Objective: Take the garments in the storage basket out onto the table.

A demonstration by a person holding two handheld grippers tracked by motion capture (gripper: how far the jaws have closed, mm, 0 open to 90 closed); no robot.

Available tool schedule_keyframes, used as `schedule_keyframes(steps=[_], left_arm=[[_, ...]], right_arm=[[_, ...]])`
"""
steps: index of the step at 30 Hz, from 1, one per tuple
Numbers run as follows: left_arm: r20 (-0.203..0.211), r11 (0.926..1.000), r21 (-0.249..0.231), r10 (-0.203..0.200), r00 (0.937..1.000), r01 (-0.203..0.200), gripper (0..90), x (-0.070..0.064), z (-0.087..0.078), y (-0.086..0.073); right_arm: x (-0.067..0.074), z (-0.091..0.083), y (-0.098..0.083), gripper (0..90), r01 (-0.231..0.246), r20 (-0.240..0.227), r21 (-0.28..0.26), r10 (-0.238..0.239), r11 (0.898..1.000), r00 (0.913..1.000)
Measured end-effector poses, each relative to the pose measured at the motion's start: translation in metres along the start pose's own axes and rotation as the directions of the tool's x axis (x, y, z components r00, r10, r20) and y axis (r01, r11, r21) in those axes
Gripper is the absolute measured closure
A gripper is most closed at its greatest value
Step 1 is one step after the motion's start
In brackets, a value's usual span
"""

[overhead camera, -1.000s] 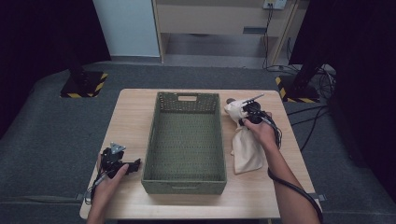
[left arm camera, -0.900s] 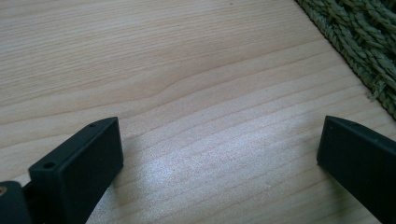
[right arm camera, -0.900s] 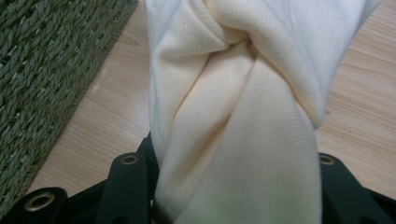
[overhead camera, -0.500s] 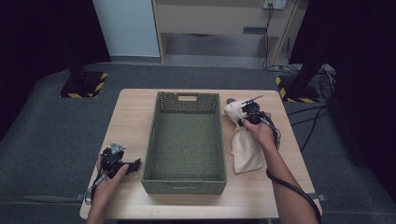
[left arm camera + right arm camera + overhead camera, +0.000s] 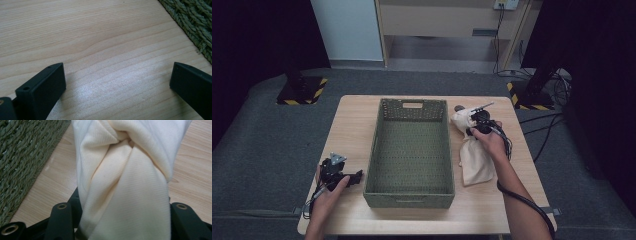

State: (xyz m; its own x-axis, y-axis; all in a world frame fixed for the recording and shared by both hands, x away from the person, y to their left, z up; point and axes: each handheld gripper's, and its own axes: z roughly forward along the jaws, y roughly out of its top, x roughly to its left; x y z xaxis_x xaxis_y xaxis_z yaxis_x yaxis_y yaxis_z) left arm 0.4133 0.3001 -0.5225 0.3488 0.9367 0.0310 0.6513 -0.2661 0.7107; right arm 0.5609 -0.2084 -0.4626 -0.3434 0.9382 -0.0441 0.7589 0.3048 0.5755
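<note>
Plainly unmarked cream cloth (image 5: 125, 195) beside green basket (image 5: 412, 150).

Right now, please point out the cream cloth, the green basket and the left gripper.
cream cloth (image 5: 130, 195): right gripper view, twisted middle fold.
green basket (image 5: 374, 155): high view, left wall.
left gripper (image 5: 117, 85): left gripper view, midway between its open jaws.

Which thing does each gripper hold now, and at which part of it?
The right gripper has the cream cloth between its fingers, just below the knot; its jaws have just been opening. The left gripper is open and holds nothing.
</note>
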Motion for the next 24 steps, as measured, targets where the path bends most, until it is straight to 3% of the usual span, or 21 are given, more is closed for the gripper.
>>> schedule_keyframes(steps=[15,24], left_arm=[[0.0,1.0,0.0,0.0,1.0,0.0,0.0,0.0,0.0,0.0],[0.0,1.0,0.0,0.0,1.0,0.0,0.0,0.0,0.0,0.0]], right_arm=[[-0.0012,0.0017,-0.0031,30.0,0.011,-0.012,-0.015,-0.011,1.0,0.9999],[-0.0019,-0.0055,-0.0053,9.4,0.019,0.003,-0.054,-0.019,0.998,0.9998]])
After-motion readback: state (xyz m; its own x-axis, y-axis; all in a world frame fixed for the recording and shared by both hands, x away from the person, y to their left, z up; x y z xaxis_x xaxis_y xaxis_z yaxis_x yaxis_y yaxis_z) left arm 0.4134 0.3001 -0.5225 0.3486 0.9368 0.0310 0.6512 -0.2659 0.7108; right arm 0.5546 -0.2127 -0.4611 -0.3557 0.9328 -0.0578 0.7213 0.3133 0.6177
